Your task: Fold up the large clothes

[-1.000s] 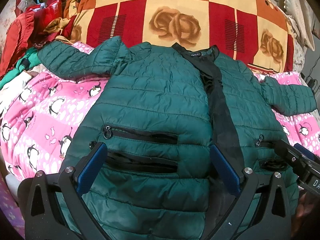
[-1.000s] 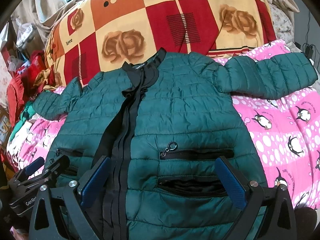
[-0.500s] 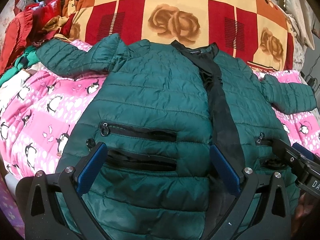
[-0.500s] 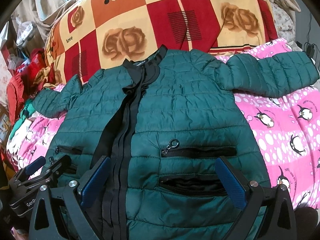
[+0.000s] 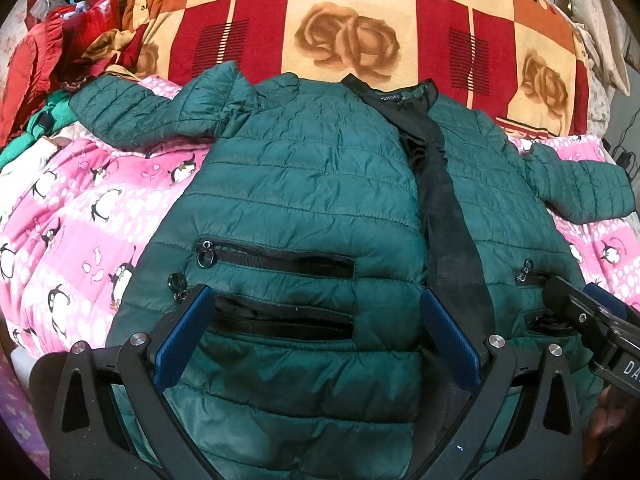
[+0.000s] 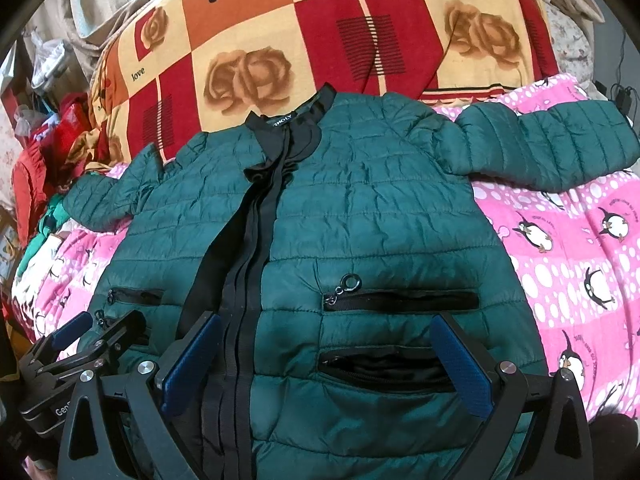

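Left wrist view: green puffer jacket (image 5: 304, 184) spread front-up on pink penguin blanket (image 5: 80, 216), collar toward rose-print quilt (image 5: 348, 20), sleeves out to both sides. Left gripper (image 5: 316, 332) over the lower hem, jaws wide apart, holding nothing, blue pads flanking the two zip pockets (image 5: 280, 292). Right wrist view: right gripper (image 6: 326, 364) likewise spread and empty above the hem, one pad beside the black zipper placket (image 6: 256, 248), the other past the pocket end.
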The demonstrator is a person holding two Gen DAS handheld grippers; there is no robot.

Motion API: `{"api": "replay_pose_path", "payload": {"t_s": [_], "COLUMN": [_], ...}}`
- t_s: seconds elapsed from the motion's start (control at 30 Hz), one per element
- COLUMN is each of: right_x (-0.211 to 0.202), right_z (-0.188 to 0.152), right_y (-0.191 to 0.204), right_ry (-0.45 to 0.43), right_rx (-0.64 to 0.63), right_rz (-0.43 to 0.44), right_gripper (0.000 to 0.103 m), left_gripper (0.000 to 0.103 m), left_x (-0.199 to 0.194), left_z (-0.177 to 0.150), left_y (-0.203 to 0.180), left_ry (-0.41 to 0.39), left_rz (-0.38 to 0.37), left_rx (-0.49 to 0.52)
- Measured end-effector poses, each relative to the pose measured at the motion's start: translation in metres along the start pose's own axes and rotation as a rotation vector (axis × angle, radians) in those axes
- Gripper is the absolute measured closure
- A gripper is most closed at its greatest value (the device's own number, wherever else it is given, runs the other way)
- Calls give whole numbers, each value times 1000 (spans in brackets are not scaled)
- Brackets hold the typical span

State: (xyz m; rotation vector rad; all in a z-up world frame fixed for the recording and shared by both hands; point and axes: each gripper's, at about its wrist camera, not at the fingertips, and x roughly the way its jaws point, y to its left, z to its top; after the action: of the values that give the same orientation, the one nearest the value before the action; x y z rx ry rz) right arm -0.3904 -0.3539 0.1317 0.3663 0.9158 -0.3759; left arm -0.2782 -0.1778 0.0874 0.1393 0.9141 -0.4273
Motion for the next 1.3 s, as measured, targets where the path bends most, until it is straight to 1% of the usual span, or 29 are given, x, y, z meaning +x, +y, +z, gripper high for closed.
{"api": "replay_pose_path", "payload": {"t_s": [0.17,0.4,0.53,0.7,0.87,1.0,1.3], "right_x": [1,2,1,2,6,12,27], "right_z": [0,1,5,15,25,31,37], "right_y": [0,2,4,3,3,7,12], "right_ry": [-22,-4,-51,-65,-56,-47,-19], "right_rx": [-15,-10,-47,-53,-44,-51,-60], "right_rz": [-19,-4,-41,-46,-29,-33,-30], "right_gripper": [0,0,0,0,0,0,0], "left_gripper": [1,1,1,0,1,1,1], "left_x": [0,0,-1,3,9,14,23], "left_z": [0,0,9,19,27,32,39], "left_y": [0,0,3,7,12,17,22], "left_ry": [-2,-5,-22,-29,-39,-41,-45], "left_rz": [0,2,11,28,50,59,86], "left_rx": [0,2,6,1,-6,-17,-4]}}
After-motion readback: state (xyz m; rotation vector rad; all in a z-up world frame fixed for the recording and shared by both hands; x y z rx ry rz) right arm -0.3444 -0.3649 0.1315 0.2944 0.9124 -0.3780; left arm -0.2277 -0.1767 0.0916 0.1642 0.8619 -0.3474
